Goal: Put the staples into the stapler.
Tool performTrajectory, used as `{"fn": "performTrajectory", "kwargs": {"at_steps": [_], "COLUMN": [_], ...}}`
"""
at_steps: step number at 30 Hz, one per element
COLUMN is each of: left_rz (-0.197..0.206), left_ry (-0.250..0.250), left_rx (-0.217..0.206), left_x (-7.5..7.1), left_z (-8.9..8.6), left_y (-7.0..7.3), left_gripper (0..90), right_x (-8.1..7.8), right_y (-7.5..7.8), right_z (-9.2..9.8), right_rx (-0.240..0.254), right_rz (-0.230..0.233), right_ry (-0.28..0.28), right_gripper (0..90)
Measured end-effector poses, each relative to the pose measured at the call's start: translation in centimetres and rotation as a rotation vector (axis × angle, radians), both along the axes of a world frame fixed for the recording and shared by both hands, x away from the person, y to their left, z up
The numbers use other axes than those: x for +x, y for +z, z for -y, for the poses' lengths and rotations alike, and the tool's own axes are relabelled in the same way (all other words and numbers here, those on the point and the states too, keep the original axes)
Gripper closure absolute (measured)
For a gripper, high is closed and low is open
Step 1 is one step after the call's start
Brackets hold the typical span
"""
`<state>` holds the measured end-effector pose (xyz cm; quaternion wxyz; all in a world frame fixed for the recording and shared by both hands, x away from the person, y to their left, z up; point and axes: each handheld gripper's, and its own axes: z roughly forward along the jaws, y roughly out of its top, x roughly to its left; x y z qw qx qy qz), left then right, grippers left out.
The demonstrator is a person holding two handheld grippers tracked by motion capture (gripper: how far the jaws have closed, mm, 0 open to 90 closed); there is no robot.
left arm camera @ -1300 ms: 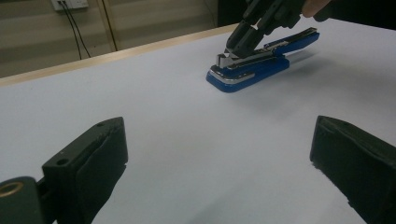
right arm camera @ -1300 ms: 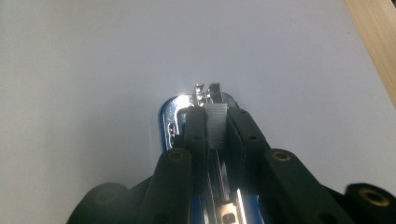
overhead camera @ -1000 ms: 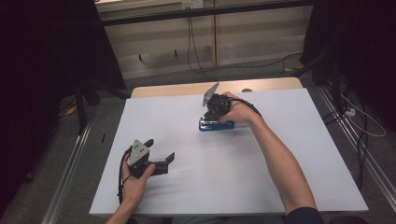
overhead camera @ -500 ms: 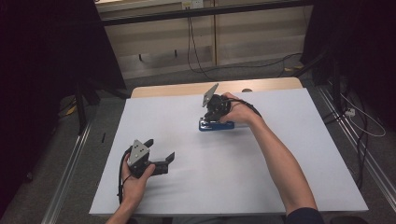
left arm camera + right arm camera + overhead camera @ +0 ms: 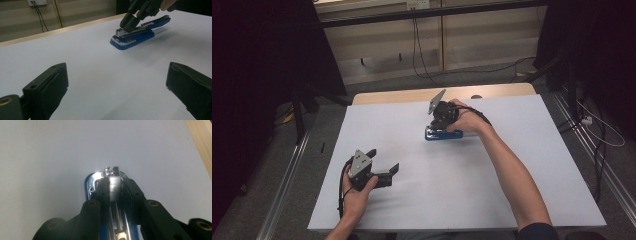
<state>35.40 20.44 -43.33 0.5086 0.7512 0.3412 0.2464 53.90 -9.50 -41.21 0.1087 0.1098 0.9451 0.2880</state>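
White tabletop (image 5: 522, 165) carries the blue stapler (image 5: 443, 134) directly under your right gripper (image 5: 443, 120), whose 2 jaws clasp its metal staple channel (image 5: 115, 185), having just eased slightly wider. Your left gripper (image 5: 384, 172) rests released, well apart, facing the stapler's long side.

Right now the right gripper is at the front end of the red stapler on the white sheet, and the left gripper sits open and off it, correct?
Not quite: the stapler is blue, not red, as the left gripper view shows. The rest holds: the right gripper has its jaws on either side of the stapler's metal front end on the white sheet, and the left gripper sits open, away from it.
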Motion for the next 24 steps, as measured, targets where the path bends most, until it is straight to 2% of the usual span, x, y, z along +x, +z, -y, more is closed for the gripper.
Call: {"fn": "performTrajectory", "kwargs": {"at_steps": [13, 18, 21, 24], "left_rz": [0.0, 0.002, -0.001, -0.002], "left_ry": [-0.002, -0.005, -0.001, -0.001], "left_rx": [0.003, 0.003, -0.001, -0.001], "left_x": [0.03, 0.04, 0.02, 0.02], "left_z": [0.01, 0.02, 0.01, -0.01], "left_y": [-0.02, -0.02, -0.01, 0.0], "left_gripper": [4.2, 4.2, 4.2, 4.2], "right_x": [-0.04, -0.12, -0.2, -0.32], "right_y": [0.24, 0.03, 0.17, 0.24], "right_z": [0.4, 0.26, 0.29, 0.42], "right_rx": [0.003, 0.006, 0.032, 0.046], "right_rz": [-0.008, -0.014, -0.003, 0.0], "right_ry": [-0.027, -0.038, -0.049, -0.078], "right_gripper": [74.8, 69.9, 67.4, 59.1]}}
